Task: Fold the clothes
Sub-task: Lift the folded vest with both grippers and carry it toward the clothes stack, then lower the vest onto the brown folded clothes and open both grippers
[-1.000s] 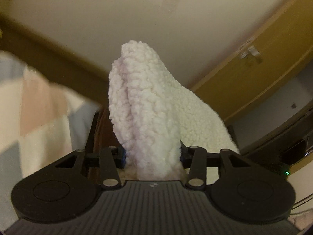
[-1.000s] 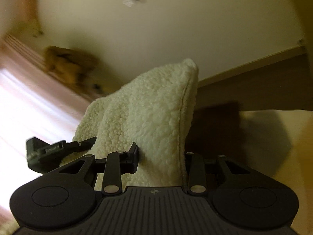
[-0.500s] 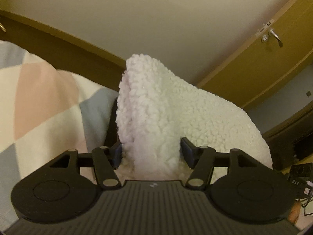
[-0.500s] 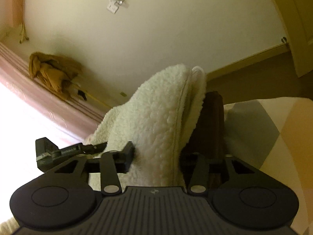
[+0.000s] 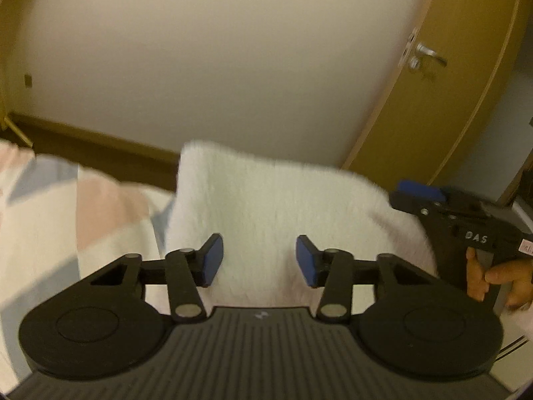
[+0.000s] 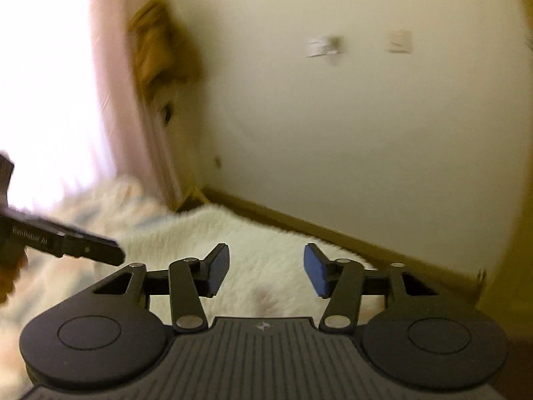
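The largest thing in view is 1 patchwork bedcover (image 5: 50,220) of pink, grey and cream blocks, and on it lies the 1 garment of the task, a white fleece (image 5: 266,206), spread flat with its far edge toward the wall (image 5: 216,66). Everything else is placed from that fleece.

Behind the fleece runs 1 dark skirting board (image 5: 100,146) at the foot of the wall. Behind it and to the right stands 1 yellow-brown door (image 5: 433,100) with 1 metal handle (image 5: 429,55). Behind it and to the left, in the right wrist view, hangs 1 pink curtain (image 6: 110,83) beside a bright window, with 1 brown cloth (image 6: 160,50) bundled against the wall; blur hides what that cloth is.

There are 2 grippers. The left gripper (image 5: 259,260) hovers over the near part of the fleece, its 2 blue pads (image 5: 213,256) spread apart with nothing between them. The right gripper (image 6: 266,268) is likewise over the fleece (image 6: 266,243), its tongs parted and empty. In the left wrist view the right gripper (image 5: 419,193) shows at the fleece's right edge, held by 1 hand (image 5: 496,276). Nothing stands between either gripper and the fleece.
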`<move>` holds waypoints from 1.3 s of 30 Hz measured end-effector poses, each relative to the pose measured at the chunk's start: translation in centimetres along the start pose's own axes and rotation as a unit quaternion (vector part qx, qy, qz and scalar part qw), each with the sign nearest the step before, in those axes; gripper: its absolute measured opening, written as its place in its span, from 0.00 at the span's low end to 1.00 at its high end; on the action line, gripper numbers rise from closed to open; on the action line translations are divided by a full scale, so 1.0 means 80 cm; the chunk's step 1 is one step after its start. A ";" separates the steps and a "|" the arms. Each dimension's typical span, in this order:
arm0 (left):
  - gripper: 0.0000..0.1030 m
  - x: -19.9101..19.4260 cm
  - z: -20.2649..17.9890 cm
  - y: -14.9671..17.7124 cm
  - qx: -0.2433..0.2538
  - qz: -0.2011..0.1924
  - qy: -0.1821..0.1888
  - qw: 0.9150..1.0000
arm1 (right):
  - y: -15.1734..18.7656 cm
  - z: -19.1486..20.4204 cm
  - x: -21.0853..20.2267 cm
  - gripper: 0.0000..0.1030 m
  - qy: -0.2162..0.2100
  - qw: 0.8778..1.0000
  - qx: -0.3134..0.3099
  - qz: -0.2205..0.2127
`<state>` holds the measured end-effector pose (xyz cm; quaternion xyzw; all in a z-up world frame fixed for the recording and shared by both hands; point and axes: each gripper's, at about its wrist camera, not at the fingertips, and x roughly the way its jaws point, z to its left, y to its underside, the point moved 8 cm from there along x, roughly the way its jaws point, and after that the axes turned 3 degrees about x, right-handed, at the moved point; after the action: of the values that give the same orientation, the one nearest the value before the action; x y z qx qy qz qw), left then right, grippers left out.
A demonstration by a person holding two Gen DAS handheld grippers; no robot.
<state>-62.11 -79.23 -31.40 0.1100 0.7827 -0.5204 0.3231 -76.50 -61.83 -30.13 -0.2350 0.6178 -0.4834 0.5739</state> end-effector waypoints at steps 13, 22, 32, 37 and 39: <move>0.38 0.026 -0.033 -0.004 0.037 -0.039 -0.061 0.997 | 0.036 -0.023 0.015 0.44 0.033 0.998 0.034 0.032; 0.39 0.020 -0.081 0.044 0.059 -0.040 -0.100 0.992 | 0.076 0.005 -0.035 0.45 0.023 0.999 0.009 0.048; 0.50 -0.015 -0.113 0.033 0.015 -0.047 -0.147 0.988 | 0.061 0.001 -0.060 0.53 0.039 0.998 0.018 0.045; 0.68 -0.057 -0.135 0.045 -0.015 -0.033 -0.168 0.985 | 0.053 0.006 -0.094 0.63 0.052 0.996 0.059 0.043; 0.72 -0.070 -0.141 0.056 -0.026 -0.018 -0.183 0.983 | 0.058 0.014 -0.107 0.67 0.055 0.995 0.072 0.049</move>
<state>-59.94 -66.32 -28.44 -0.0101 0.7252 -0.5173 0.4544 -72.24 -53.00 -29.86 -0.1358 0.6231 -0.5099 0.5773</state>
